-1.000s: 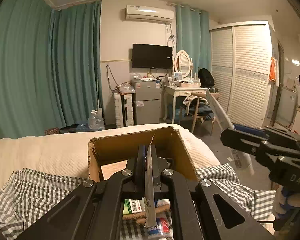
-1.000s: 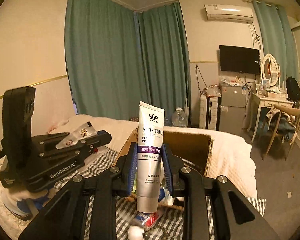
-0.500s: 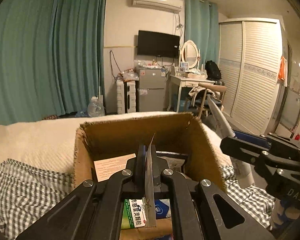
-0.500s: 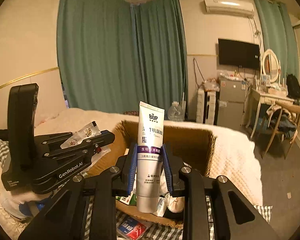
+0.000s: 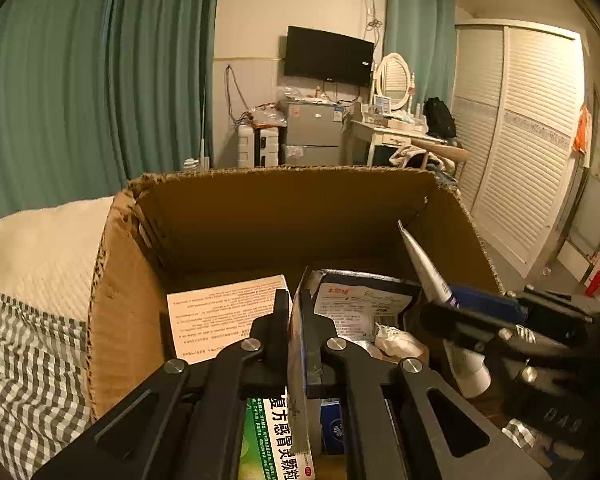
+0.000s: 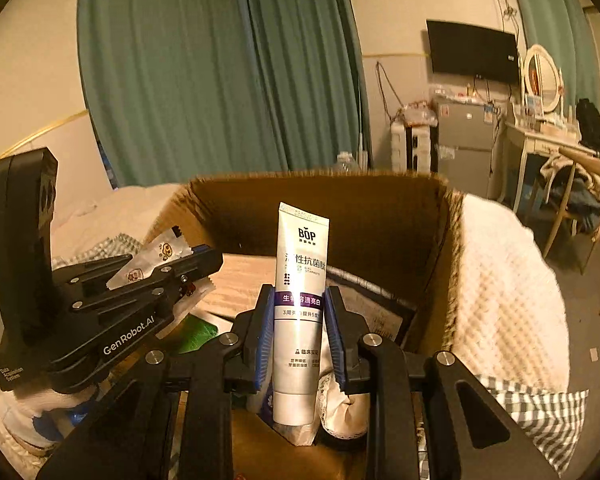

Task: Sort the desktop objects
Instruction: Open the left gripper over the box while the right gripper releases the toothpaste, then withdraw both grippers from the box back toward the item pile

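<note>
Both hand-held grippers over the cardboard box (image 5: 284, 216)

The right hand-held gripper (image 6: 299, 344) clamps a white toothpaste tube (image 6: 300, 304); the left hand-held gripper (image 5: 296, 332) pinches a thin sachet (image 6: 152, 260).

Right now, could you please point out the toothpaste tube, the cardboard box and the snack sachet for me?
toothpaste tube (image 6: 300, 264), right wrist view, on its printed front above the pads.
cardboard box (image 5: 284, 208), left wrist view, on its inner back wall.
snack sachet (image 6: 156, 258), right wrist view, on its clear printed face.
</note>
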`<state>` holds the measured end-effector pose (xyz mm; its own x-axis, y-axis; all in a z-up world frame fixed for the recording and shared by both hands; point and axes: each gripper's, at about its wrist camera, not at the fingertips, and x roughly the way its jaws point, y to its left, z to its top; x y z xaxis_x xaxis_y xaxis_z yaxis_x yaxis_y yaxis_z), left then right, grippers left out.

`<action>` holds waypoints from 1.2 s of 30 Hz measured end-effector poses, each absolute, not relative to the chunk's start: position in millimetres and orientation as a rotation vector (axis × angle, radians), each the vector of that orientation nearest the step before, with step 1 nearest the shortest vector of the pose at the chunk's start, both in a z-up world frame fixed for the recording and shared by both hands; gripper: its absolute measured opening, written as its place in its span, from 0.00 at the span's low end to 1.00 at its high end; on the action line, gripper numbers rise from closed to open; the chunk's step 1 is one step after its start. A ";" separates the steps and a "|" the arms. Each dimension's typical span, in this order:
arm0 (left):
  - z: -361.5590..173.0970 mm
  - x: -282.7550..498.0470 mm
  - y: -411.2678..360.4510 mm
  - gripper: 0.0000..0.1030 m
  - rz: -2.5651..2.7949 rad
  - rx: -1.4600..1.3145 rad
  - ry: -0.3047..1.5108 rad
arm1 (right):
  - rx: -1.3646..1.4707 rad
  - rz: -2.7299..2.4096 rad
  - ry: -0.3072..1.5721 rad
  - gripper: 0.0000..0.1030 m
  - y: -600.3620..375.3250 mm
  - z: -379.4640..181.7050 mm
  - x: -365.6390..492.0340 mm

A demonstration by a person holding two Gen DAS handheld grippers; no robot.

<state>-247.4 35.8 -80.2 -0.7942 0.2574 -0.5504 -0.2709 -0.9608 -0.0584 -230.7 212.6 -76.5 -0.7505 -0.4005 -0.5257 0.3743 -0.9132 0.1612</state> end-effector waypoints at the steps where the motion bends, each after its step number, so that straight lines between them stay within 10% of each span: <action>1: -80.9 -246.7 34.4 0.05 2.753 -0.833 0.024 | 0.812 -2.601 -0.060 0.24 210.9 -80.5 -232.3; 4: -75.0 -240.5 30.2 0.09 2.773 -0.820 0.007 | 0.840 -2.611 -0.044 0.24 206.3 -85.9 -234.5; 8: -63.6 -229.8 23.0 0.48 2.804 -0.776 -0.025 | 0.817 -2.634 -0.054 0.32 208.8 -77.7 -228.6; 13: -45.4 -213.9 13.8 0.52 2.813 -0.732 -0.064 | 0.779 -2.666 -0.073 0.34 216.9 -62.2 -221.4; 24: 11.5 -157.0 5.9 0.99 2.871 -0.528 -0.061 | 0.643 -2.727 -0.112 0.55 224.3 -17.8 -173.6; 36: 47.8 -98.0 -7.8 1.00 2.938 -0.406 -0.085 | 0.541 -2.790 -0.130 0.90 226.7 14.6 -119.3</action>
<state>-98.0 -7.8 47.8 -0.9477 0.1794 -0.2639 -0.1639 -0.9832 -0.0800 -119.3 226.7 14.6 -0.8858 -0.3034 -0.3512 0.2694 -0.9523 0.1433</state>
